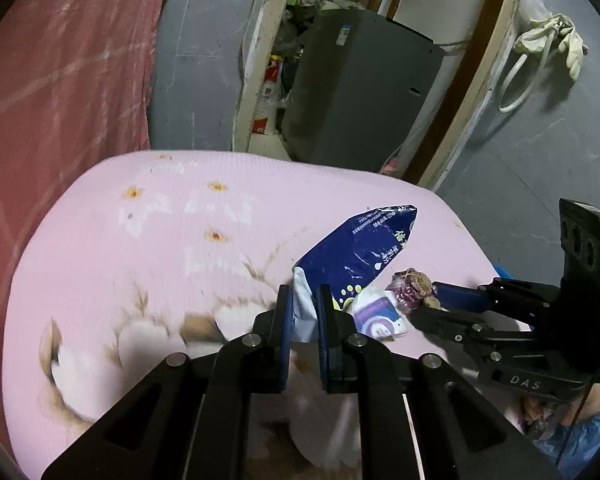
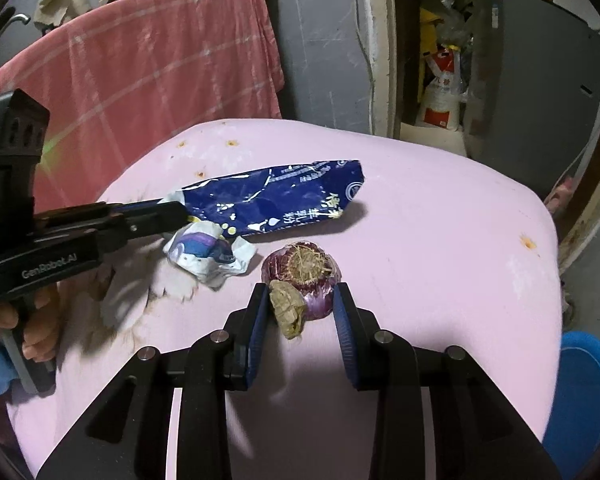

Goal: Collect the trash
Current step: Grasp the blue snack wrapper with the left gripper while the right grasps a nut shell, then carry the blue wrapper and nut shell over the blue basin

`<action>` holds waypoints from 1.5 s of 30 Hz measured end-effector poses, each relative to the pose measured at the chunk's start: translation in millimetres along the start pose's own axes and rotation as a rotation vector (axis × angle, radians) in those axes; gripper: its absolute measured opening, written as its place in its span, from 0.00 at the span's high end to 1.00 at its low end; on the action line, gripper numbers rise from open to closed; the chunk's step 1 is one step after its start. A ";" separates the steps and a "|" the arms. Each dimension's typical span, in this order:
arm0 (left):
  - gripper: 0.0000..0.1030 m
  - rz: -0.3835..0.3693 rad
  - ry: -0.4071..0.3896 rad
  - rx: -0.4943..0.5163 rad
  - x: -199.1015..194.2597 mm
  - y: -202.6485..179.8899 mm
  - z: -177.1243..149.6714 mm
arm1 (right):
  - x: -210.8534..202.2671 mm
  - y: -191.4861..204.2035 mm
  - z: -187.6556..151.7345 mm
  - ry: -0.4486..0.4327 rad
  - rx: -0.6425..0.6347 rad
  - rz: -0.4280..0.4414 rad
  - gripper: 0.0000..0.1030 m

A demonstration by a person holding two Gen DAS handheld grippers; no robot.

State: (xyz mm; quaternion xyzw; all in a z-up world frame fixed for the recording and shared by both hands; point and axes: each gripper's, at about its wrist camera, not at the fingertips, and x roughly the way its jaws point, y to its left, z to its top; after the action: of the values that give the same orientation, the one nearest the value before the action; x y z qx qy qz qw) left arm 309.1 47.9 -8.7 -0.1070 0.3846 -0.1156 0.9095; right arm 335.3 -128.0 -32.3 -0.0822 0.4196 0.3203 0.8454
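Observation:
A blue foil packet lies on the pink table. My left gripper is shut on the packet's white torn end, lifting it slightly. Next to it sits a crumpled white-and-purple wrapper. A purple onion piece with a brownish scrap sits between the fingers of my right gripper, which is shut on it.
A red checked cloth hangs behind the table. A grey appliance and sacks stand in a doorway beyond. A blue bin sits at the table's right side. A person's hand holds the left gripper's handle.

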 end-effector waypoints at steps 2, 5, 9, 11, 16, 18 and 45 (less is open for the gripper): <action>0.92 0.004 -0.003 -0.014 -2.9 -3.4 -7.8 | -6.4 -0.5 -6.7 -0.004 -0.005 -0.009 0.71; 0.92 0.009 -0.037 -0.036 -14.5 -9.2 -16.7 | -16.3 -2.2 -15.5 -0.009 -0.006 -0.017 0.71; 0.92 0.030 -0.067 -0.060 -27.2 -13.3 -24.1 | -24.9 -2.7 -25.1 -0.030 -0.008 -0.021 0.70; 0.92 0.044 -0.082 -0.072 -31.4 -14.4 -27.1 | -26.8 -4.1 -29.3 -0.044 0.005 -0.016 0.70; 0.92 0.082 -0.111 -0.075 -39.9 -18.1 -32.8 | -32.5 -2.9 -36.0 -0.071 0.014 -0.024 0.70; 0.92 0.092 -0.125 -0.076 -43.5 -22.0 -36.2 | -35.0 -0.6 -39.8 -0.082 0.015 -0.039 0.69; 0.92 0.120 -0.305 0.000 -82.5 -57.6 -49.7 | -87.9 17.1 -62.4 -0.334 0.023 -0.100 0.90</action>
State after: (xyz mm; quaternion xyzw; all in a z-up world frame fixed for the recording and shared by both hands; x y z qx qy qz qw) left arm 209.8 12.1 29.5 -0.1004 0.2475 -0.0436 0.9627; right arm 245.0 -181.6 -2.7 -0.0392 0.2721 0.2821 0.9191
